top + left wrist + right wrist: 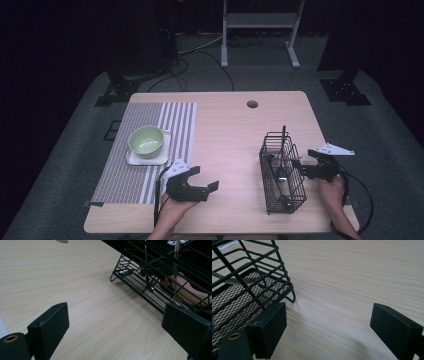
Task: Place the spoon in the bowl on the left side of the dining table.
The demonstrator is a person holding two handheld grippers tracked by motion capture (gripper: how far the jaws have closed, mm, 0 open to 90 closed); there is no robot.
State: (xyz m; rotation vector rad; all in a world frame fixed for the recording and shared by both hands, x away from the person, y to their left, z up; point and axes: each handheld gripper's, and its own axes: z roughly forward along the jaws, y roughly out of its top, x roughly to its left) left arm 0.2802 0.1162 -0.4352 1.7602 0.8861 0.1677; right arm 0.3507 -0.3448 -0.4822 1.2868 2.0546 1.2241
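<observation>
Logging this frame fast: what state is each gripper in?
Left gripper: open, holding nothing.
Right gripper: open, empty, beside the wire basket.

Black wire basket (pixel 282 172) upright, table's right side, utensils (pixel 281 175) inside.

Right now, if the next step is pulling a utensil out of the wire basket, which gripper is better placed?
Probably the right gripper: it sits open right beside the wire basket. The left gripper, also open, hovers over bare table, farther from the basket.
</observation>
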